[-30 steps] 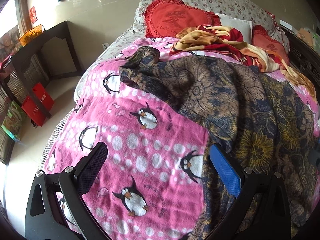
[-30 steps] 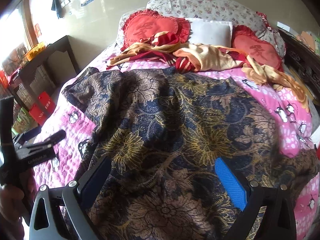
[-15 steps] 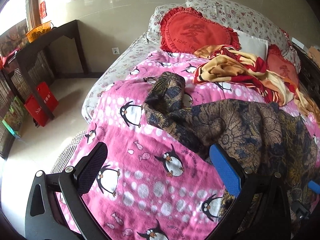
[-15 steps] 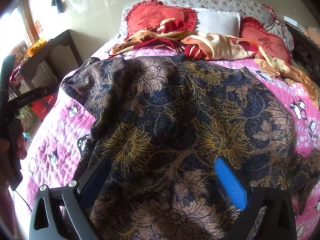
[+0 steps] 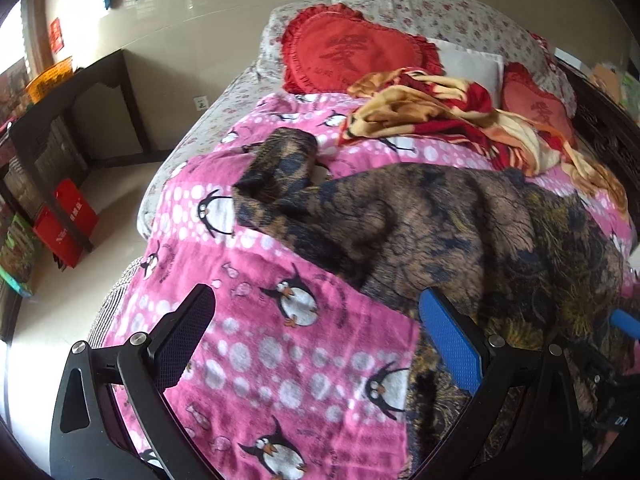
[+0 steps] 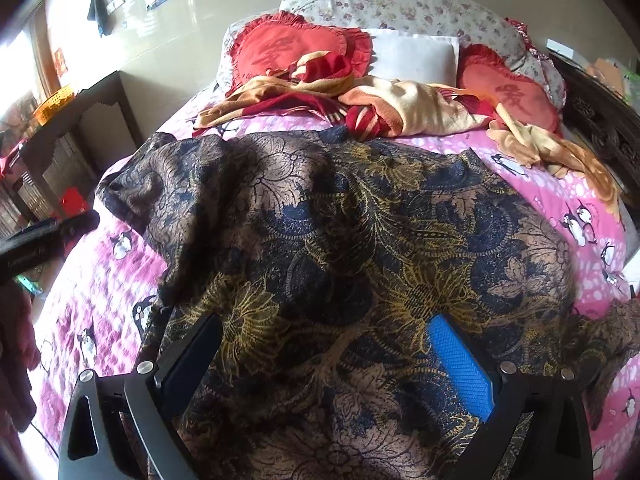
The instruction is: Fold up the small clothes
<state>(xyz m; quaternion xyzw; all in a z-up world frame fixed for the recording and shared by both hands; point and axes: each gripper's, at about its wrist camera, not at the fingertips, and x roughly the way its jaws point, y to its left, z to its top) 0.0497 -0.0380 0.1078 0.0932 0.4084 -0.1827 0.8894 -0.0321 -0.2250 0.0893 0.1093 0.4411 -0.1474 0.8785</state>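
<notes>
A dark blue, brown and gold floral garment (image 6: 340,248) lies spread on a pink penguin blanket (image 5: 288,360) on the bed. In the left wrist view the garment (image 5: 460,232) fills the right side, with one sleeve (image 5: 280,164) sticking out toward the left. My left gripper (image 5: 320,344) is open and empty, above the blanket at the garment's left edge. My right gripper (image 6: 328,364) is open and empty, low over the garment's near part. The left gripper's body (image 6: 44,240) shows at the left edge of the right wrist view.
Red heart cushions (image 5: 352,52), a white pillow (image 6: 412,56) and a crumpled red and yellow cloth (image 5: 432,116) lie at the head of the bed. A dark wooden table (image 5: 72,96) and a red bag (image 5: 66,220) stand on the floor to the left.
The left gripper's view has swung and drawn closer to the garment's left sleeve. The right gripper has moved lower and nearer over the garment. Both stay open and empty.
</notes>
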